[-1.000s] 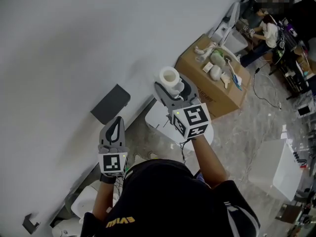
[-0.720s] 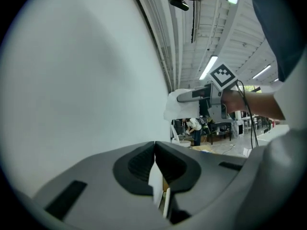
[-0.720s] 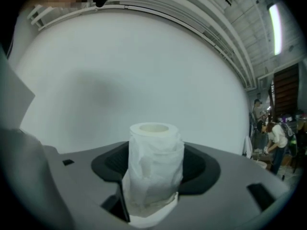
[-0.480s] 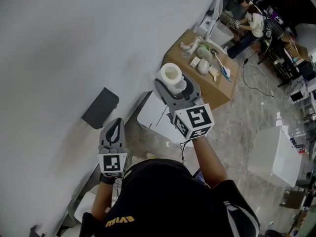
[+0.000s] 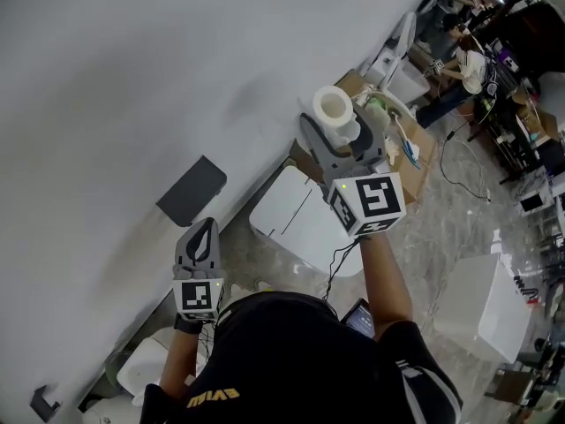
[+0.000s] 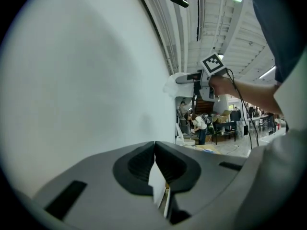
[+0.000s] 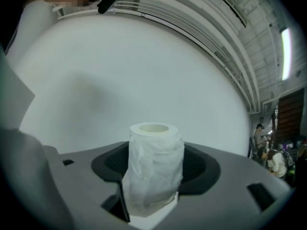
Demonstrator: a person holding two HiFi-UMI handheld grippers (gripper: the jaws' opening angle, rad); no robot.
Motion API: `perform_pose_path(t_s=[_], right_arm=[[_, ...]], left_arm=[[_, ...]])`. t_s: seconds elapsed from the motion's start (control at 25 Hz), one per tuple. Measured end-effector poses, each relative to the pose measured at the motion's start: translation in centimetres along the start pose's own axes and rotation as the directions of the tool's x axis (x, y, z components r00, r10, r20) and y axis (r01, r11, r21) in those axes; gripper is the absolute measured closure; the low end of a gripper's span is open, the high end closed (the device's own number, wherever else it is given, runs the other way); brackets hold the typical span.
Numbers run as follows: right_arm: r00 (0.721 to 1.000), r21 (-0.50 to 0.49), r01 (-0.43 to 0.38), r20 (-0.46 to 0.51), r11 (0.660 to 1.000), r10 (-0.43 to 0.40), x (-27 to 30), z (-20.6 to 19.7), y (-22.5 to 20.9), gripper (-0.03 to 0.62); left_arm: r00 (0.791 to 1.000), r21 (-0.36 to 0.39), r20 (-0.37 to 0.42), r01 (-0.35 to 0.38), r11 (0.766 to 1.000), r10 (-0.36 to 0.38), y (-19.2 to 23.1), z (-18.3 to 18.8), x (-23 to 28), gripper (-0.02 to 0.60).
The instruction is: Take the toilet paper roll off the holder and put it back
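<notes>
Pinching white cylindrical toilet paper roll (image 5: 333,106) upright between fingers of right gripper (image 5: 340,132), well right of dark grey rectangular wall holder (image 5: 192,190); pressing fingers of left gripper (image 5: 204,230) together, empty, near that holder. For return: keep grip light, line hollow core up with holder, approach slowly.

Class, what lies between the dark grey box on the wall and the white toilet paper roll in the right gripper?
Head view: only bare white wall between the dark grey box and the white toilet paper roll.
</notes>
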State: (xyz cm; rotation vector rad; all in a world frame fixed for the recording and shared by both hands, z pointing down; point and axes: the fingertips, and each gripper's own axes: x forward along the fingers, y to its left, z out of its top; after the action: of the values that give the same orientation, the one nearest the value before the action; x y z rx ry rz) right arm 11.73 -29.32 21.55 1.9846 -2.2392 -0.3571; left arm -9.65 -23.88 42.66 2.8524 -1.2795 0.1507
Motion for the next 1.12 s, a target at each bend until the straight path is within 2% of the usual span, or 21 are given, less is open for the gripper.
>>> perform_pose_path(t_s=[0.16,0.32,0.48,0.68,0.96,1.12], right_arm=[[0.998,-0.051,-0.044,0.042,0.998,0.046,1.5,1.9,0.7,0.306],[0.993,-0.125,-0.09,0.066,0.988,0.099,3.5,3.4,2.8,0.306],[0.976,-0.139,-0.184,0.088,0.973,0.197,5.9,5.0,6.3,0.306],[0.949,-0.134,-0.286,0.097,0.949,0.3,7.4,5.4,10.7,0.306],[0.895,-0.116,-0.433,0.068,0.894,0.442,8.0,4.0,17.5,0.306],[0.871,-0.058,-0.486,0.049,0.872,0.488,8.0,2.0,20.2,0.306]], left_arm=[[0.997,-0.013,0.019,-0.075,0.997,0.076,1.2,-0.3,-1.1,0.569],[0.987,-0.064,0.036,-0.157,0.986,0.159,3.0,-0.1,-2.8,0.569],[0.962,-0.084,0.019,-0.268,0.96,0.271,5.4,-0.6,-5.5,0.569],[0.927,-0.077,-0.015,-0.376,0.924,0.376,7.5,-1.5,-8.9,0.569],[0.875,-0.09,-0.032,-0.484,0.87,0.483,9.1,-1.7,-13.1,0.569],[0.853,-0.099,-0.052,-0.521,0.848,0.519,9.5,-2.3,-14.8,0.569]])
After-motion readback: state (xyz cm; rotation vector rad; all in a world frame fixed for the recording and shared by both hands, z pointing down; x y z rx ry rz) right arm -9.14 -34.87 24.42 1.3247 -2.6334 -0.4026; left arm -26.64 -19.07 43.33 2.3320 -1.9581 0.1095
